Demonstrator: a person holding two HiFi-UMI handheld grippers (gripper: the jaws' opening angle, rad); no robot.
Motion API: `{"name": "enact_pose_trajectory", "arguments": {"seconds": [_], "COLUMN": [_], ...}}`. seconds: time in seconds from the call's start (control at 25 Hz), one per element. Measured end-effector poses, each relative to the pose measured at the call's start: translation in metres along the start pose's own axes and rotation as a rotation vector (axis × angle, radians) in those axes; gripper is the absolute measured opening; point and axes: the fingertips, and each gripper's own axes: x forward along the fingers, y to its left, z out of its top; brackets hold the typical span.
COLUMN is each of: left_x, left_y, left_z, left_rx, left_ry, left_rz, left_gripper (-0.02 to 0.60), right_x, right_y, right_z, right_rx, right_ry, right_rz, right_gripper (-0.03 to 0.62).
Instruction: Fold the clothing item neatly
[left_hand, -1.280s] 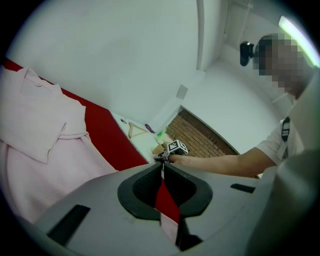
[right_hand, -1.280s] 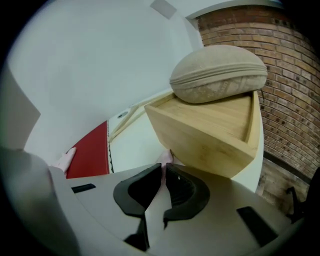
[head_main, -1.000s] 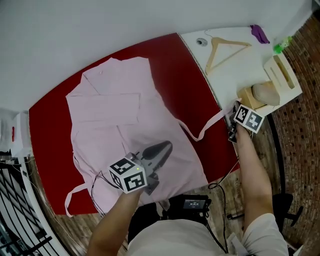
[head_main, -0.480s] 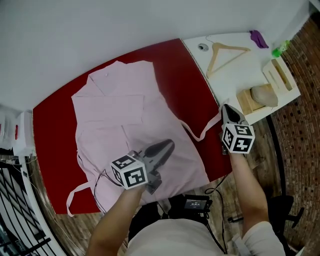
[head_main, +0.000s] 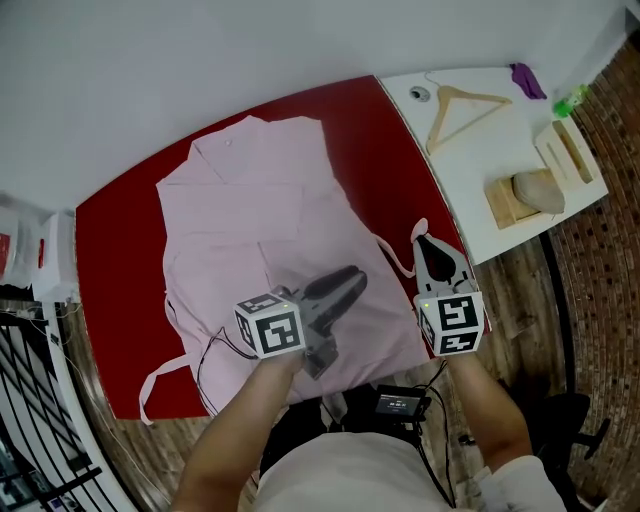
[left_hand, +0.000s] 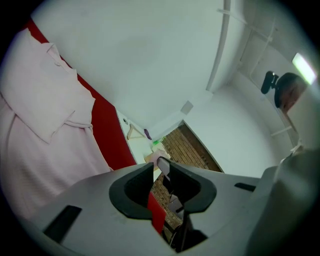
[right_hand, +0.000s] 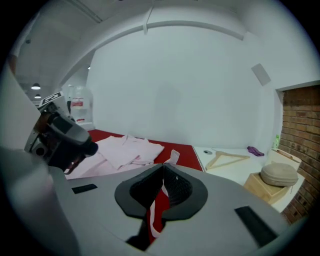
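Note:
A pink garment (head_main: 250, 240) lies spread on the red table (head_main: 120, 230), collar at the far end; it also shows in the left gripper view (left_hand: 35, 130) and the right gripper view (right_hand: 125, 147). One thin strap (head_main: 160, 375) trails off its near left corner. My left gripper (head_main: 358, 277) hovers low over the garment's near part; its jaws have just been opening and stand slightly apart (left_hand: 157, 164) with nothing between them. My right gripper (head_main: 428, 243) is shut on the other pink strap (right_hand: 173, 156) near the garment's right edge, the strap end poking out past the tips.
A white side table (head_main: 450, 170) adjoins on the right, with a wooden hanger (head_main: 465, 103), a purple item (head_main: 527, 80), a green bottle (head_main: 570, 100), a wooden tray (head_main: 572, 150) and a beige pad on a wood block (head_main: 530, 192). A black device (head_main: 398, 403) hangs near me; brick floor lies right.
My right gripper has carried the strap from the table's right edge leftward and nearer, up to the garment's right side. The left gripper stayed over the garment and its jaws parted.

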Motion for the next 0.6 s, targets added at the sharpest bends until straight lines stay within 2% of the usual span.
{"name": "enact_pose_trajectory", "arguments": {"seconds": [0.2, 0.6], "left_x": [0.004, -0.005], "left_y": [0.0, 0.015], "left_z": [0.003, 0.001], "left_rx": [-0.089, -0.232], "left_ry": [-0.01, -0.013], "left_rz": [-0.037, -0.061], "left_gripper": [0.132, 0.135], "right_x": [-0.009, -0.019], "right_y": [0.049, 0.131], "right_z": [0.012, 0.005], "right_rx": [-0.125, -0.491], "right_ry": [-0.039, -0.087], "right_rz": [0.052, 0.116], "right_gripper": [0.02, 0.02]}}
